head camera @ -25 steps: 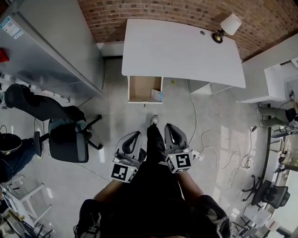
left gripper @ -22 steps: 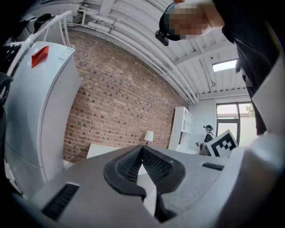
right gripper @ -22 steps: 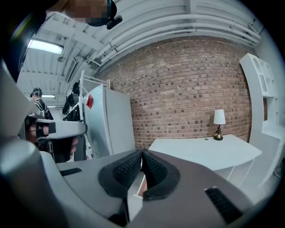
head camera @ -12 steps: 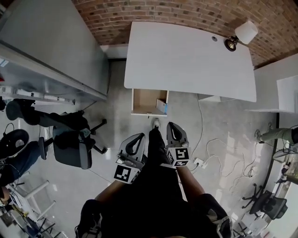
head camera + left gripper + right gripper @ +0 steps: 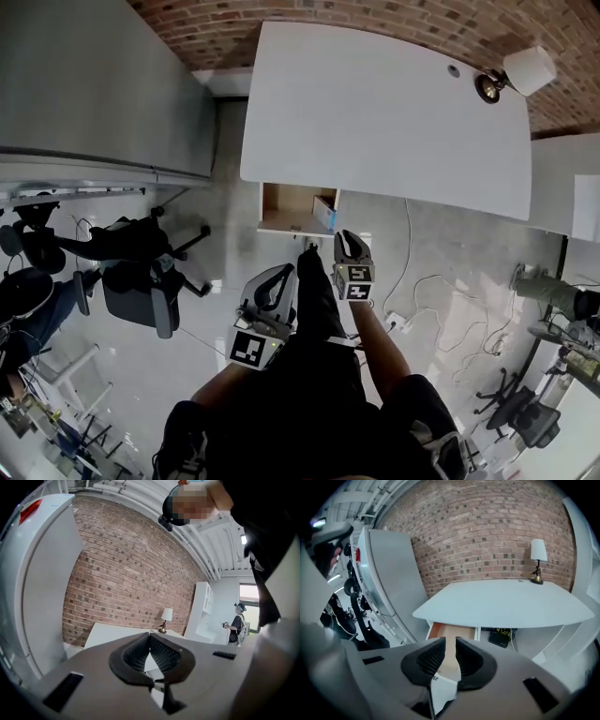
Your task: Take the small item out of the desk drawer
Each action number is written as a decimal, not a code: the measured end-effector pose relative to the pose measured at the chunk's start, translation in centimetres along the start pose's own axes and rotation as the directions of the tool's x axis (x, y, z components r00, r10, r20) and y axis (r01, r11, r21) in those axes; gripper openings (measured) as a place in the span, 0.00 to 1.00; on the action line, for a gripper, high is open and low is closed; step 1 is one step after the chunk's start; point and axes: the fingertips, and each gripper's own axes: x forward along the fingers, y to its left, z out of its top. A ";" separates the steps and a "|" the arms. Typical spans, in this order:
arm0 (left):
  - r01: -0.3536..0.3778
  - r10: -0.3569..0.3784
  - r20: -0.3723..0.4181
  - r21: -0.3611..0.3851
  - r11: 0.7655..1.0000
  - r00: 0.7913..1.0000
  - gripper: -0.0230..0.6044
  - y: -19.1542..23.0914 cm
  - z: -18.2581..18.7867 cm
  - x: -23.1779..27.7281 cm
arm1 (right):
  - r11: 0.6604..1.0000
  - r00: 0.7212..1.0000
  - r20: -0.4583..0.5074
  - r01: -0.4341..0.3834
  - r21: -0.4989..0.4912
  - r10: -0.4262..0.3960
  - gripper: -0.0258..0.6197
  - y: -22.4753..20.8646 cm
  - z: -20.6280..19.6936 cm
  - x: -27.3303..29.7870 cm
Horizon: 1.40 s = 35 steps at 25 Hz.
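Overhead, the head view shows a white desk (image 5: 394, 112) set against a brick wall (image 5: 375, 19), with a table lamp (image 5: 518, 73) at its far right corner. Under the desk's left part the drawer (image 5: 291, 201) stands pulled out, its brown bottom showing. The task's thing, a small box (image 5: 325, 214) in pale blue and white, sits inside the drawer at the front right corner, against the right wall. The right gripper (image 5: 348, 236) is held just before that corner, near the box but not touching it. In the right gripper view its jaws are a little apart and opening, with nothing between the pads (image 5: 432, 658); the drawer's floor shows through the gap. The left gripper (image 5: 281, 273) is held lower and further back, to the left of the person's leg and shoe (image 5: 309, 246). In the left gripper view its jaw tips meet and it holds nothing. An office chair (image 5: 141, 291) stands on the floor at the left, and a white cable (image 5: 405, 253) trails over the floor at the right.
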 end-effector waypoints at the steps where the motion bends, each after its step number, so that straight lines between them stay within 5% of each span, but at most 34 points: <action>1: -0.004 0.004 -0.005 0.000 1.000 1.000 0.05 0.2 -0.2 0.4 | 1.000 1.000 -0.030 0.001 0.012 -0.001 0.16 -0.7 -1.1 1.3; 3: -0.012 0.012 -0.016 -0.001 1.000 1.000 0.05 0.6 -0.6 1.3 | 0.999 0.996 -0.090 0.005 0.035 -0.002 0.25 -2.2 -3.4 3.9; 15: -0.059 0.058 -0.052 -0.029 0.998 0.997 0.05 3.0 -4.0 5.0 | 0.998 0.922 -0.387 0.032 0.063 -0.005 0.27 -6.8 -16.0 15.4; 22: -0.075 0.073 -0.034 -0.067 0.995 0.997 0.05 4.5 -5.2 6.3 | 0.997 0.876 -0.481 0.062 0.055 -0.028 0.28 -8.2 -19.5 18.5; 29: -0.097 0.090 -0.089 -0.076 0.992 0.992 0.05 6.1 -6.7 6.6 | 0.997 0.864 -0.503 0.060 0.054 -0.025 0.28 -7.7 -20.6 20.1; 35: -0.107 0.110 0.024 -0.117 0.987 0.994 0.05 6.8 -5.8 6.4 | 0.997 0.857 -0.513 0.075 0.033 -0.048 0.21 -7.6 -20.8 20.9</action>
